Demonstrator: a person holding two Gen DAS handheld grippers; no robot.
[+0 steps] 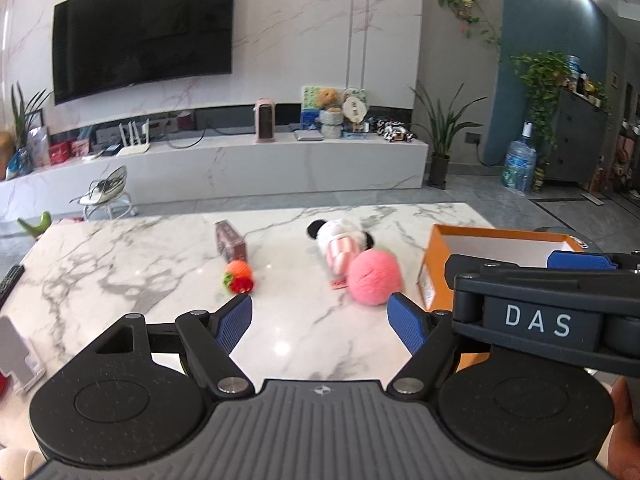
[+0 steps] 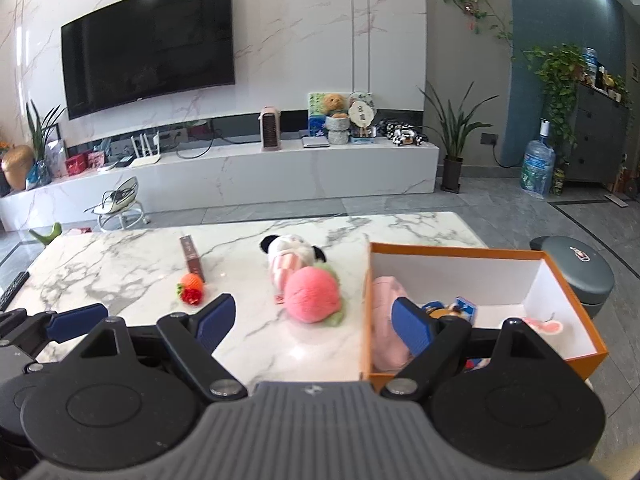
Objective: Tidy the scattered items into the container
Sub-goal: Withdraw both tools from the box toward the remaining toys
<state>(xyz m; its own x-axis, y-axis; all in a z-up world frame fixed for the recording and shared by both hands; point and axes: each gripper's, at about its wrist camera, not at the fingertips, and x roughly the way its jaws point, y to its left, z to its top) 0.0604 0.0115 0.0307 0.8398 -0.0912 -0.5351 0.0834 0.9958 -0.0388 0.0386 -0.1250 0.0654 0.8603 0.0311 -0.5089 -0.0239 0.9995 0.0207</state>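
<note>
- While both pairs of tongs hang side by side above the near edge of the marble counter, the left tongs and the right tongs each stand released, jaws spread wide with nothing between them.
- Four items lie loose on the counter: a pink knitted peach, a panda plush just behind it and touching it, a small orange-and-red knitted toy, and a dark little box just behind that toy.
- Standing at the counter's right end, the orange box serves as the container; seen from the right wrist, it already holds a pink soft item, a blue-printed packet and a small pink piece on its white floor.
- By the look of it, the tidying is partway through, with the hands between picks and no item yet chosen by either tool.
- Nearest the container, the peach seems the likely next pick: the tongs would need to drop over its round body, straddle it at the widest part and close gently, since yarn gives.
- Care is called for not to drag the panda along, and the two tools sit close enough together to get in each other's way.
</note>
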